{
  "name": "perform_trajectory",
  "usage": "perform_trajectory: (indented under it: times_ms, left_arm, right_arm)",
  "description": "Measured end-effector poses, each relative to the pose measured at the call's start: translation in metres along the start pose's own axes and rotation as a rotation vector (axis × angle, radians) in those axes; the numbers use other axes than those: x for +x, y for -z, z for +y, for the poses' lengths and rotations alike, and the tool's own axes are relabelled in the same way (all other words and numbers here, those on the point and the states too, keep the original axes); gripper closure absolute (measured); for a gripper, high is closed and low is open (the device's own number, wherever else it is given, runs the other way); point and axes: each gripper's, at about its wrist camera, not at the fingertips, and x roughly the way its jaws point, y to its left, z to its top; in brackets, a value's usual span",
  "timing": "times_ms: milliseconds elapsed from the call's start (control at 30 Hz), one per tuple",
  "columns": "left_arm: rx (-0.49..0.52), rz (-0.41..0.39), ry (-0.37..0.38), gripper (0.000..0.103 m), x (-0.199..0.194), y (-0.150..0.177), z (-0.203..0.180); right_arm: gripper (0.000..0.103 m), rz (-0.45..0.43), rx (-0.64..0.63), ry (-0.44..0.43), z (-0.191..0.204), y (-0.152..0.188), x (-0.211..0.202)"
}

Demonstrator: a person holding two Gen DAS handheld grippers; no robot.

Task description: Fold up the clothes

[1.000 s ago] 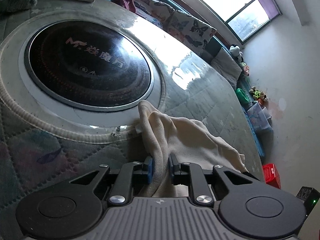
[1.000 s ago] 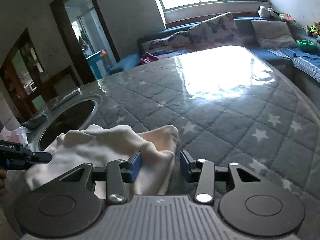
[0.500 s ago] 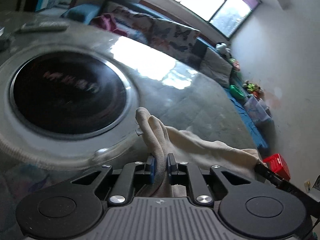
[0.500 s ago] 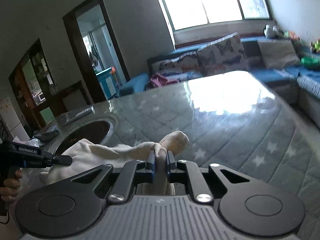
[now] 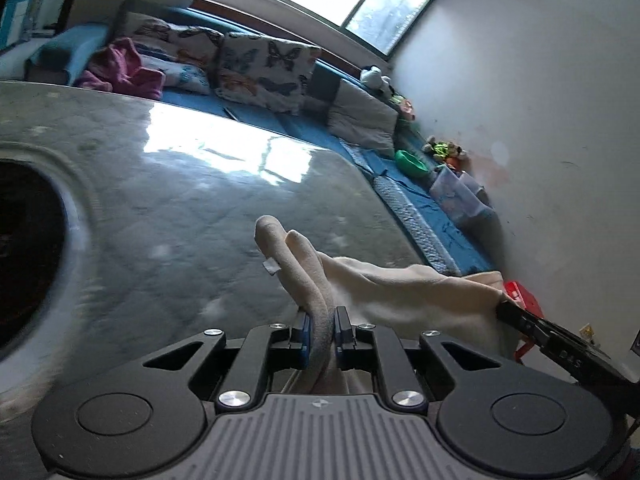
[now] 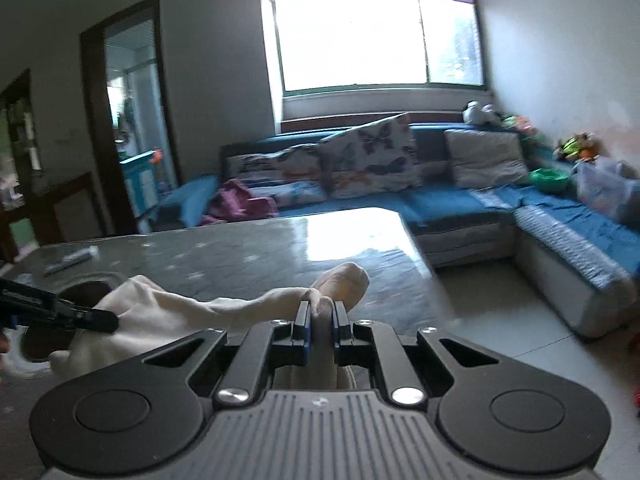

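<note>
Both grippers are clamped on the same cream garment (image 5: 400, 292), one at each end, and the cloth hangs stretched between them above the quilted table (image 5: 192, 216). Left gripper (image 5: 320, 328): blue pads pinch a bunched fold of the fabric; a rolled tip of the cloth sticks up past the pads, with a small white tag on its left side. Its jaws have just been closing on the fold that sits between them. Right gripper (image 6: 320, 320): pads pressed tight on a thick wad of the cloth, a rounded lump of it poking out ahead of the fingertips; its jaws have likewise just been closing, with the cloth between them. In the left wrist view the other tool's black finger enters from the right edge and meets the far end of the garment; in the right wrist view the left tool comes in from the left edge and holds the opposite end. Dark round inset (image 5: 24, 252) in the table lies left of the cloth. Blue corner sofa (image 6: 460, 204) with butterfly cushions (image 6: 372, 156) stands beyond the table under the window (image 6: 376, 28). Both views are motion-blurred.
</note>
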Motion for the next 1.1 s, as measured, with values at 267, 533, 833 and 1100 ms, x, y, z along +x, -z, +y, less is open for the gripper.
perform_trajectory:
  times_ms: [267, 533, 833, 1100]
  left_arm:
    - [0.077, 0.067, -0.033, 0.089, 0.051, 0.007, -0.022]
    - [0.109, 0.054, -0.186, 0.069, 0.053, 0.013, -0.011]
    - [0.193, 0.057, -0.102, 0.069, 0.063, 0.011, -0.042]
    - [0.202, 0.115, -0.08, 0.07, 0.096, 0.003, -0.048]
  right_arm:
    - [0.097, 0.025, 0.004, 0.154, -0.044, -0.003, 0.028]
    - [0.092, 0.089, 0.003, 0.093, -0.045, 0.025, 0.035]
    - [0.092, 0.173, 0.065, 0.042, -0.055, 0.036, 0.079]
    - [0.091, 0.162, 0.109, 0.031, -0.06, 0.029, 0.087]
